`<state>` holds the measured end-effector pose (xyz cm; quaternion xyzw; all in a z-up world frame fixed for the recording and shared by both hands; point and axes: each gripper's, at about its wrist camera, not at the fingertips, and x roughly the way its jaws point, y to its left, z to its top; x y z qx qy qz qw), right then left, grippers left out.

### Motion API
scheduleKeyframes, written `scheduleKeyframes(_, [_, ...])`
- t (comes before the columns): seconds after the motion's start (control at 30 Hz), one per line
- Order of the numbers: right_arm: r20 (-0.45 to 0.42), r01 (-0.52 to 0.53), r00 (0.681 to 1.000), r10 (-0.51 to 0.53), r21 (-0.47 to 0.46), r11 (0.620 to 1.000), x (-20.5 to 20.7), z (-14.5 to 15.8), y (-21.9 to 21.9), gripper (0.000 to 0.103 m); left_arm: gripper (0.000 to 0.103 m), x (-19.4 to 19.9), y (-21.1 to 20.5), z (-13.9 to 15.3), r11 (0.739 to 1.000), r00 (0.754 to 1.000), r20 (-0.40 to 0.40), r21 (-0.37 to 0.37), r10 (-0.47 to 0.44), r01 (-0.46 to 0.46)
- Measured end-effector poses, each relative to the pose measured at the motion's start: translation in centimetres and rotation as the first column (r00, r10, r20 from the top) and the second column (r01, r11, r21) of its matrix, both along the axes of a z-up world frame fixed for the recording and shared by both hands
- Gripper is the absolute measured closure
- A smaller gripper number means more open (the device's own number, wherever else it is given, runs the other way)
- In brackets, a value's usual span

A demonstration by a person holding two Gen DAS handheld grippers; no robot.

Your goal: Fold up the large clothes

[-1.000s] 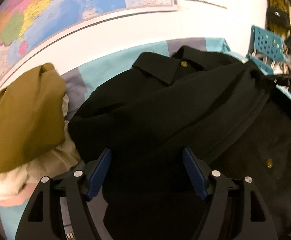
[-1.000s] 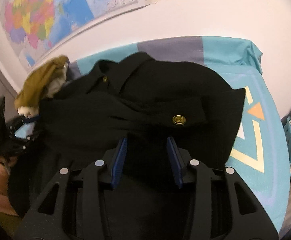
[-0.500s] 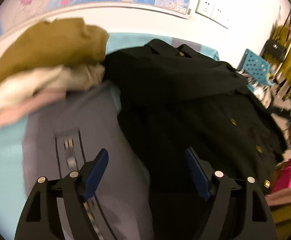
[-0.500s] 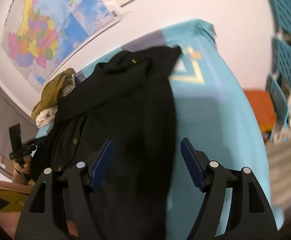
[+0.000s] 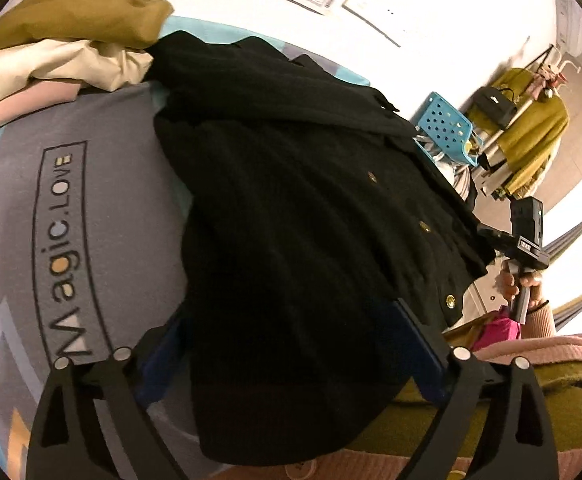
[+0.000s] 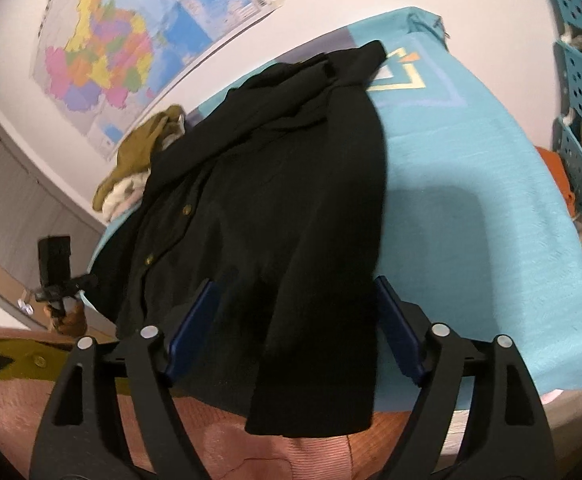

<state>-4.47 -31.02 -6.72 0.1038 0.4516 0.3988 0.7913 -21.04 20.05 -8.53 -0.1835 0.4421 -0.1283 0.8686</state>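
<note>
A large black coat (image 5: 291,216) with gold buttons lies on the blue and grey cloth-covered table (image 5: 71,208), its hem hanging over the near edge. It also shows in the right wrist view (image 6: 283,200), sleeves folded inward. My left gripper (image 5: 287,352) is open over the coat's lower left hem. My right gripper (image 6: 295,332) is open over the lower right hem. Neither holds the fabric. The right gripper also shows in the left wrist view (image 5: 525,236), and the left gripper in the right wrist view (image 6: 57,276).
A pile of olive, cream and pink clothes (image 5: 63,40) sits at the table's far left. Blue perforated baskets (image 6: 579,92) stand to the right of the table. A wall map (image 6: 131,40) hangs behind. The person's pink sleeve (image 5: 551,348) is at the near edge.
Both grippers have pulled back from the coat's upper part to its hem at the near table edge. The right gripper's jaws have widened. The coat's sides now lie folded inward.
</note>
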Motion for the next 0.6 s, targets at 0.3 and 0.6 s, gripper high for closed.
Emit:
scheduleKeyframes(0.3, [0.044, -0.020, 0.999, 0.020, -0.013, 1.000, 0.4, -0.3, 0.8, 0.032, 0.007, 2.4, -1.7, 0.0, 0.999, 0.999, 0.003, -0.009, -0.052, 0.052])
scheduleKeyframes(0.6, [-0.011, -0.013, 1.000, 0.015, 0.093, 0.996, 0.4, -0.6, -0.9, 0.087, 0.076, 2.0, -2.8, 1.1, 0.993, 1.000, 0.018, 0.116, 0.001, -0.004])
